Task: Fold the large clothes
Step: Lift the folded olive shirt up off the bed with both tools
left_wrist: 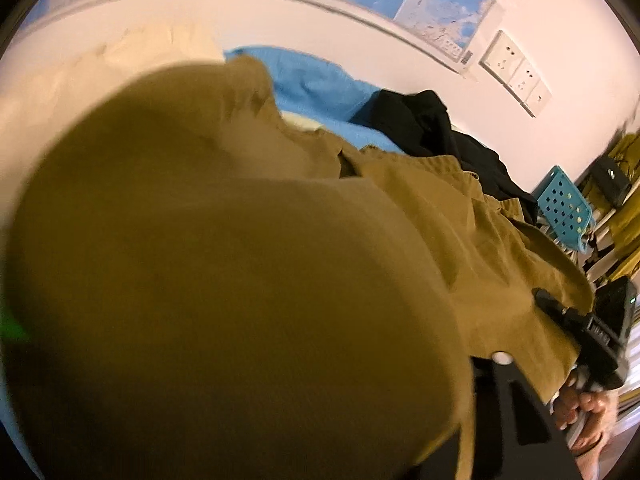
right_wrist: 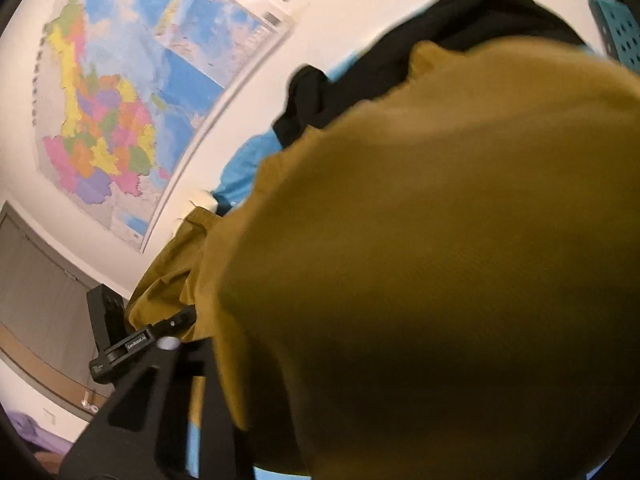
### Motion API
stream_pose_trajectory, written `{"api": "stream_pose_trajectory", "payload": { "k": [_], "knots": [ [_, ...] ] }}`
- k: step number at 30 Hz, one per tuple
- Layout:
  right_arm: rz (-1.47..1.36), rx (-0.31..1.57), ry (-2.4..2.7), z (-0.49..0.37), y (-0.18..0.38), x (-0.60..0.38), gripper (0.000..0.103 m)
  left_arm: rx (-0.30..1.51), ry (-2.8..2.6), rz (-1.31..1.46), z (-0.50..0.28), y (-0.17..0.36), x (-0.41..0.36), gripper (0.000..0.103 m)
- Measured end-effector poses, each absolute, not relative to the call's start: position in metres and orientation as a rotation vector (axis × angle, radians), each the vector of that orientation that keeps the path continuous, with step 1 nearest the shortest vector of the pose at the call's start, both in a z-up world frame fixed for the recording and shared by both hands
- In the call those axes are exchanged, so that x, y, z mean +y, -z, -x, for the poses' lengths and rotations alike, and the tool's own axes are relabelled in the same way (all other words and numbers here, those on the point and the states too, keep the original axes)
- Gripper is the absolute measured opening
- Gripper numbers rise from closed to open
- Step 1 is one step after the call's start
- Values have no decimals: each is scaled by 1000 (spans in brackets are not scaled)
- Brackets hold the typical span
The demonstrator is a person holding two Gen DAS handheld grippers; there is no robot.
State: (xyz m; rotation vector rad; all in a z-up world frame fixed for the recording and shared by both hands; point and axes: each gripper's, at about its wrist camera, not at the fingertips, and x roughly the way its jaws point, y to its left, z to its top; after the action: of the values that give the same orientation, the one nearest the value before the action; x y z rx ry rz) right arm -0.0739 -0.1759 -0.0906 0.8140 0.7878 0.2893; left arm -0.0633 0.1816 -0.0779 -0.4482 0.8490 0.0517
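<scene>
A large mustard-brown garment (left_wrist: 224, 280) bulges right over the left wrist camera and fills most of that view. It hides the left fingertips; only one black finger (left_wrist: 520, 412) shows at the lower right. The same garment (right_wrist: 440, 280) covers the right wrist view, where one black finger (right_wrist: 148, 392) shows at the lower left. My right gripper (left_wrist: 548, 302) reaches under the cloth's edge, with a hand (left_wrist: 592, 412) on its grip. My left gripper (right_wrist: 186, 318) pushes its tip into the cloth's folds. Cloth hides both pairs of jaws.
A blue sheet (left_wrist: 320, 84) and a black garment (left_wrist: 432, 124) lie behind the mustard one, against a white wall. A coloured map (right_wrist: 112, 112) and wall sockets (left_wrist: 516, 72) hang there. A teal perforated basket (left_wrist: 564, 204) stands at the right.
</scene>
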Motion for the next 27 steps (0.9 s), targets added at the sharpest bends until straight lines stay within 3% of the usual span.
{"api": "stream_pose_trajectory", "payload": {
  "k": [6,15,27],
  "knots": [
    [-738,658,-338,78,31,-171,17,788,-35,383,73,44,173,35],
    [-648,541,-400,77,-35,-162,17,668,8,338,88,-8,176,33],
    [-622,484,-471,46,-68,-142,17,544,-57,281,101,-64,207,33]
  ]
}}
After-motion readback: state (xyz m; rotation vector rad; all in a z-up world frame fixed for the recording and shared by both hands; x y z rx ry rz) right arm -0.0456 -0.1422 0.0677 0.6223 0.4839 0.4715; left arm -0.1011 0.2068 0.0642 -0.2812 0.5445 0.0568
